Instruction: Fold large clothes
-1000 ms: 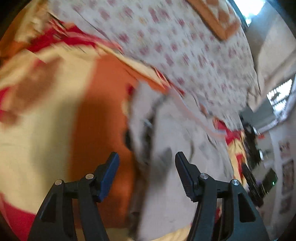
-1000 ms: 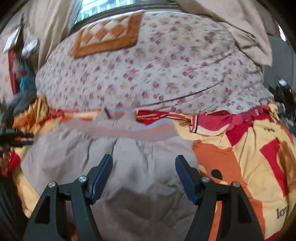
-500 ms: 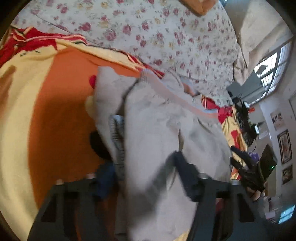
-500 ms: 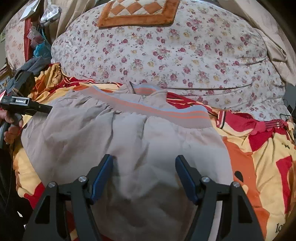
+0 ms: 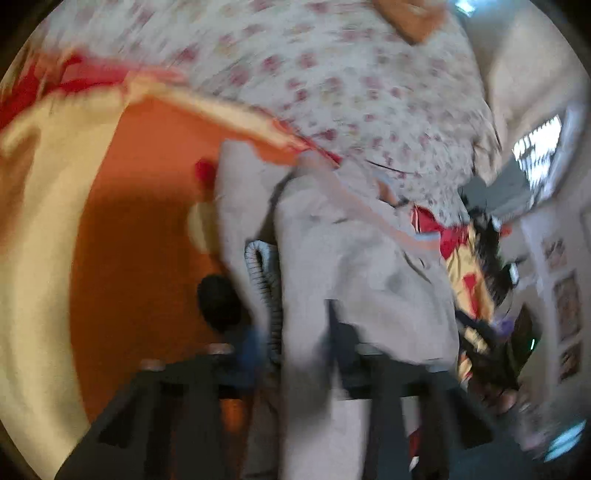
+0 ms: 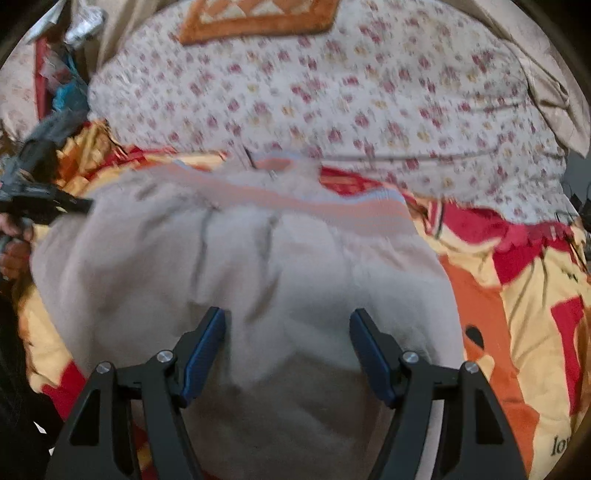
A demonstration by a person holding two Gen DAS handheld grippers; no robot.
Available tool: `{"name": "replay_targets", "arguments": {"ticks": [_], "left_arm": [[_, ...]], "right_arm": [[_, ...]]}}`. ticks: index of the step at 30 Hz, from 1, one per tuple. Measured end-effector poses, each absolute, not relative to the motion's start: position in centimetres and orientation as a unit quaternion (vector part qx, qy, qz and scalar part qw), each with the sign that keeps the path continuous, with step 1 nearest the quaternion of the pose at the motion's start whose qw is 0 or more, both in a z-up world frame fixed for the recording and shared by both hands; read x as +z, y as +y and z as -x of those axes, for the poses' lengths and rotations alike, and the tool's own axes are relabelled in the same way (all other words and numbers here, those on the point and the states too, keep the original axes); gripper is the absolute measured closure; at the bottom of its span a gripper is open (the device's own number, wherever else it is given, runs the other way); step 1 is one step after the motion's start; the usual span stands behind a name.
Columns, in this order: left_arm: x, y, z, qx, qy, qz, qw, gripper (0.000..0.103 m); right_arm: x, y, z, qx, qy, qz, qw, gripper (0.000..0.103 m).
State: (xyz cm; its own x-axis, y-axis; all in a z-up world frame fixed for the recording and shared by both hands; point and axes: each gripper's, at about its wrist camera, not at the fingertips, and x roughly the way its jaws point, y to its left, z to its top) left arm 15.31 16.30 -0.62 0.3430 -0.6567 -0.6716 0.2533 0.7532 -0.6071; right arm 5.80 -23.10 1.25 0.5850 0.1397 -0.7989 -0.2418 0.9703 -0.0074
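A pale grey garment (image 6: 258, 273) with a pink-and-blue striped band (image 6: 295, 199) lies spread on a bed. In the left wrist view, its side edge (image 5: 332, 280) is bunched between my left gripper (image 5: 295, 347) fingers. The jaws are closing and pinch the cloth. That view is blurred. The right wrist view shows the left gripper (image 6: 48, 206) at the garment's left edge, held by a hand (image 6: 14, 254). My right gripper (image 6: 288, 332) hovers open over the garment's near middle, with nothing gripped between its blue pads (image 6: 205, 350).
The garment rests on a yellow, orange and red blanket (image 6: 517, 314). Behind it lies a floral quilt (image 6: 351, 92) with an orange checked cushion (image 6: 258, 18). Clutter and a window (image 5: 539, 147) stand at the right in the left wrist view.
The left jaws have closed from wide apart onto the garment's side edge, and the gripper has rolled a little. The right gripper has sunk closer to the garment, still open.
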Motion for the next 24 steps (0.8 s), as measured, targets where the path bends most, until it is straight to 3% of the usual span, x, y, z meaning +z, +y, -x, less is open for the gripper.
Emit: {"name": "replay_targets", "arguments": {"ticks": [6,11,18,24], "left_arm": [[6.0,13.2,-13.7,-0.330,0.436,0.188,0.816,0.097],[9.5,6.8,-13.9,-0.326,0.441,0.204,0.811,0.098],[9.4,-2.9,-14.6,-0.258,0.472,0.247,0.806,0.098],[10.0,-12.3,-14.6,-0.264,0.475,0.250,0.801,0.103]], "right_arm": [[2.9,-26.8,-5.1,0.089,0.429,-0.005,0.899,0.030],[5.5,-33.7,-2.8,0.014,0.386,-0.087,0.918,0.029],[6.4,-44.5,1.9,-0.084,0.343,-0.226,0.908,0.029],[5.5,-46.8,3.1,-0.074,0.349,-0.243,0.902,0.029]]}}
